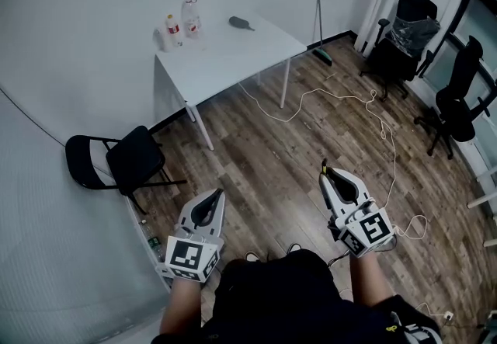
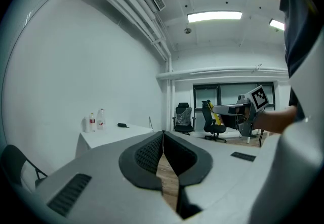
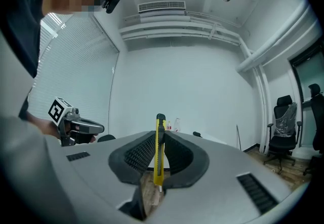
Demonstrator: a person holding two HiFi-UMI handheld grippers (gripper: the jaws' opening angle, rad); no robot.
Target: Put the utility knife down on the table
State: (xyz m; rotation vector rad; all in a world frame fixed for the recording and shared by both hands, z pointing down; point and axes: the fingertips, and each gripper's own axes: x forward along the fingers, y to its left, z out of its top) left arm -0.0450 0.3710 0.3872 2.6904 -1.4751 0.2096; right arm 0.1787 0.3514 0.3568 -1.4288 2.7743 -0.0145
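A yellow utility knife (image 3: 159,149) stands upright between the jaws of my right gripper (image 3: 159,139), which is shut on it; in the head view its tip (image 1: 324,165) pokes out at the front of that gripper (image 1: 327,172). My left gripper (image 1: 220,192) is shut with nothing in it, its jaws meeting at the tips (image 2: 163,133). Both grippers are held low over the wooden floor, well short of the white table (image 1: 233,51) at the far side of the room.
On the table stand two bottles (image 1: 182,22) and a dark object (image 1: 241,23). A black folding chair (image 1: 124,160) stands at the left. White cable (image 1: 380,129) trails across the floor. Black office chairs (image 1: 460,98) are at the right, by the windows.
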